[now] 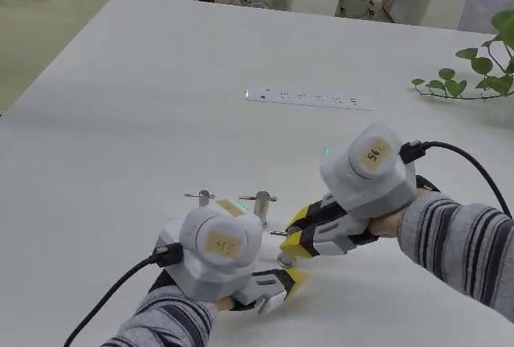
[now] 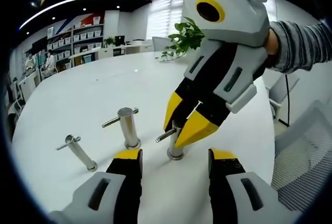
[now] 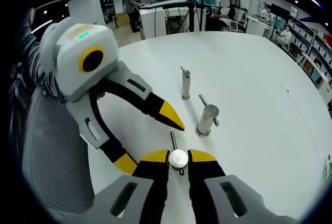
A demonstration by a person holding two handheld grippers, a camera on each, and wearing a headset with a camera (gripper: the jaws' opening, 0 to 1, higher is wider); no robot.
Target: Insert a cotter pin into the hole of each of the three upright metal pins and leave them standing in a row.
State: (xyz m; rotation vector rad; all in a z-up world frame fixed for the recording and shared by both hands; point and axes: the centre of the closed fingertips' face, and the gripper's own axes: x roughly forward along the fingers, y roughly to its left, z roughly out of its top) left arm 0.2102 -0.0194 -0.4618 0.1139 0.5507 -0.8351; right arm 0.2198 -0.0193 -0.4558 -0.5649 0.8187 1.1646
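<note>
Three upright metal pins stand in a row on the white table (image 1: 161, 122). The far pin (image 1: 205, 198) (image 2: 79, 150) (image 3: 185, 83) and the middle pin (image 1: 261, 205) (image 2: 127, 125) (image 3: 207, 117) each carry a cotter pin through the top. My right gripper (image 1: 291, 234) (image 3: 178, 157) (image 2: 181, 130) is shut on the top of the near pin (image 2: 175, 151) (image 3: 178, 158) (image 1: 285, 260), where a cotter pin (image 2: 163, 136) (image 3: 173, 138) sticks out sideways. My left gripper (image 1: 281, 289) (image 2: 175, 159) (image 3: 150, 143) is open, its jaws either side of that pin's base without touching it.
A white power strip (image 1: 309, 98) lies further back on the table. A green plant (image 1: 482, 66) reaches in at the right edge. Black cables (image 1: 466, 162) trail from both grippers. Chairs and office furniture stand beyond the table's far edge.
</note>
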